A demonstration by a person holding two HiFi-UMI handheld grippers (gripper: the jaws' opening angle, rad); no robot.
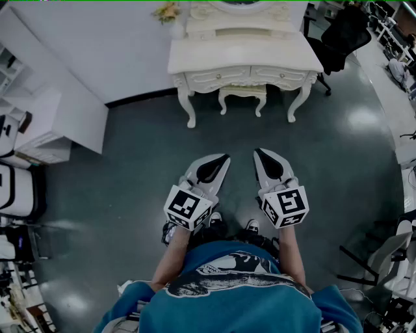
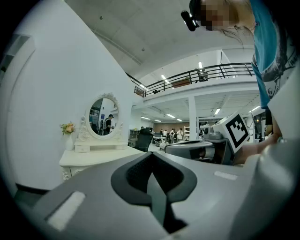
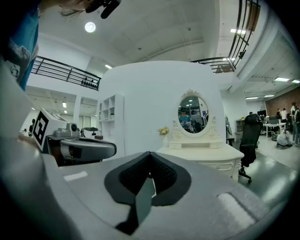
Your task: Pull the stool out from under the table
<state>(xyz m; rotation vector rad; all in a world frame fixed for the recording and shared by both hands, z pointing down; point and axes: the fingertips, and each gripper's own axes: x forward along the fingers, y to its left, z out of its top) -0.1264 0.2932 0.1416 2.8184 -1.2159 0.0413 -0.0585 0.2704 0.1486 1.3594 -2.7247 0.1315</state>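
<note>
A cream stool stands tucked between the legs of a white dressing table against the far wall. The table with its oval mirror also shows in the left gripper view and in the right gripper view. My left gripper and right gripper hover side by side over the floor, well short of the table. Both are shut with nothing between their jaws. Each gripper sees the other at its side: the right gripper and the left gripper.
A black office chair stands right of the table. White cabinets line the left side. A vase of flowers sits on the table's left end. Grey floor lies between me and the table. More chairs and gear crowd the right edge.
</note>
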